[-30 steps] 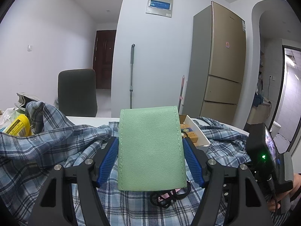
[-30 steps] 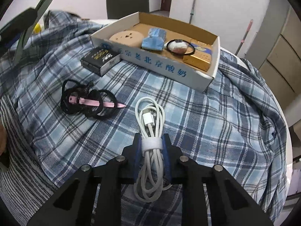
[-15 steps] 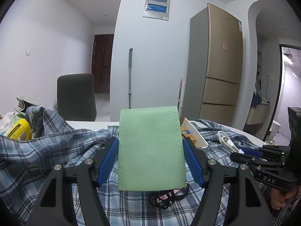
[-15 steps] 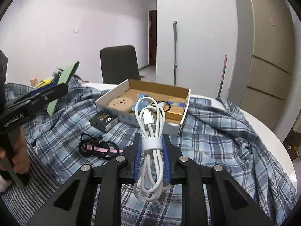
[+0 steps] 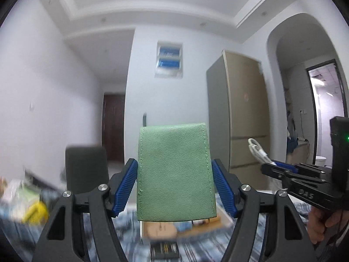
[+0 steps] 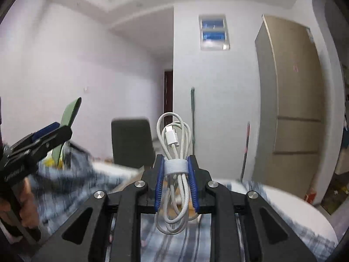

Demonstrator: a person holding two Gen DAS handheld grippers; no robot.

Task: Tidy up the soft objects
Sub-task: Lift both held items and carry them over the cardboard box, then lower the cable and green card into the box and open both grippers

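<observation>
My left gripper [image 5: 175, 170] is shut on a green leather pouch [image 5: 175, 172] and holds it upright, high above the table. My right gripper [image 6: 175, 167] is shut on a coiled white cable [image 6: 174, 152] bound with a white strap, also lifted well above the table. The right gripper and cable also show at the right of the left wrist view [image 5: 259, 152]. The left gripper with the pouch shows edge-on at the left of the right wrist view [image 6: 69, 118]. The cardboard box [image 5: 183, 227] lies below, blurred.
A plaid blue shirt [image 6: 72, 187] covers the white table [image 6: 294, 209]. A black small box [image 5: 164, 251] lies in front of the cardboard box. A dark chair [image 6: 130, 142] stands behind the table. A yellow item [image 5: 36, 215] sits at the left. A tall fridge [image 6: 290, 100] stands at the right.
Both grippers have risen and tilted upward with their objects. The table has dropped to the bottom of both views and walls and ceiling now fill them.
</observation>
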